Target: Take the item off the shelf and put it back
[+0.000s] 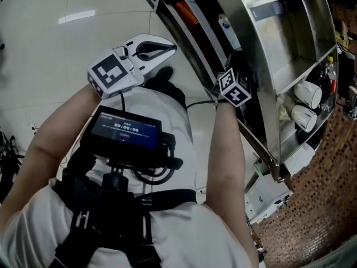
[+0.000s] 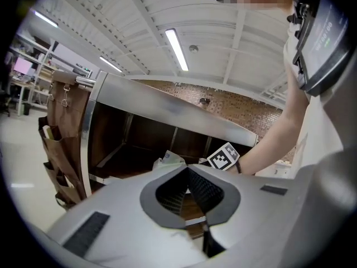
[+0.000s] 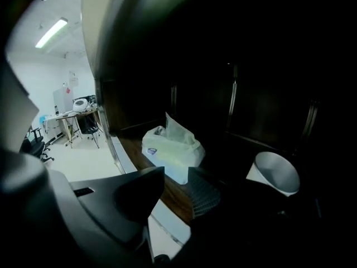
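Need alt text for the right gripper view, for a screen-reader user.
The right gripper has its jaws open with nothing between them, aimed at a soft pack of tissues sitting on a wooden shelf in a dark interior. A white cup lies on its side further right, and a bright room shows at the left.

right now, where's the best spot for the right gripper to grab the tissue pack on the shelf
Probably best: take the tissue pack by its soft body, low down, below the sheet sticking up. Come in from the open front of the shelf, where the right gripper faces it with fingers open. The white cup lies apart to its right.
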`<state>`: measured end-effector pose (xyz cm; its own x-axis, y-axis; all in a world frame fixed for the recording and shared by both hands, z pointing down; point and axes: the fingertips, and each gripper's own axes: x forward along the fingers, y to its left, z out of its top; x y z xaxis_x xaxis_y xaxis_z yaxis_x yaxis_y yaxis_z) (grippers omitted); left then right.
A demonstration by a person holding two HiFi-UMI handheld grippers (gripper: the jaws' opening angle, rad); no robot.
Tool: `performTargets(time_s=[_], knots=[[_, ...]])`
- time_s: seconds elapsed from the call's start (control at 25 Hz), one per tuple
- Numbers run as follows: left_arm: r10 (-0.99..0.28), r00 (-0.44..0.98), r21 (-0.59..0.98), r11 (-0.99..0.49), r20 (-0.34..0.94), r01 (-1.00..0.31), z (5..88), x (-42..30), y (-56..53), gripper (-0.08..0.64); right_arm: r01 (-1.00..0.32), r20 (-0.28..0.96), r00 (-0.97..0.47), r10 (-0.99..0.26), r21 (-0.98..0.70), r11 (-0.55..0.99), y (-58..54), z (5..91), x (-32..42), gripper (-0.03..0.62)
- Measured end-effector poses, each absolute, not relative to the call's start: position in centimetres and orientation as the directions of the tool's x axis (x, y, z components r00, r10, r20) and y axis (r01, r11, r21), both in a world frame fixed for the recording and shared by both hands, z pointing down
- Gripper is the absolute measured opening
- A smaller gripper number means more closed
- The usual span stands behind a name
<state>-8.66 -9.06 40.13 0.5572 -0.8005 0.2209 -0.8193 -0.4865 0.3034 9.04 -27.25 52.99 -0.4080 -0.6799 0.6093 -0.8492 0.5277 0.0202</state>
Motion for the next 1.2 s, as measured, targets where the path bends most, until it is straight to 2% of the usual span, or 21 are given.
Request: performTargets(time_s=[0.32,0.56,0.6,0.64,0.76,1.2], knots=[[-0.829,0.506,0.304,-0.431,0.240,-0.850,40.6,-9.1,-8.7,0.009,-0.900,0.647,-0.334,-0.685,-0.004,0.436,-30.6,56.1,10.7,0.143],[-0.836,0.486,0.308,-0.406,0.254,-0.860,41.0,-9.2,-8.1,0.009,-0.900,0.667,-0.332,-0.667,-0.012,0.436,-31.8,57.2,11.2,0.138],[-0.837,0.483,0.306,-0.404,0.256,-0.862,41.0,-9.3,-8.1,0.009,-0.897,0.668,-0.332,-0.666,-0.005,0.442,-31.9,57.2,11.2,0.117],[-0.838,0.481,0.304,-0.402,0.257,-0.864,41.1,-9.4,-8.0,0.009,-0.895,0.668,-0.330,-0.667,0.003,0.446,-31.9,57.2,11.3,0.064],[-0.841,0.476,0.301,-0.398,0.258,-0.866,41.0,-9.5,-8.0,0.009,-0.895,0.657,-0.331,-0.677,0.010,0.447,-32.1,56.9,11.5,0.011],[-0.838,0.483,0.291,-0.411,0.253,-0.864,40.6,-9.6,-7.9,0.009,-0.876,0.600,-0.425,-0.678,-0.084,0.475,-30.0,54.5,10.7,0.008]])
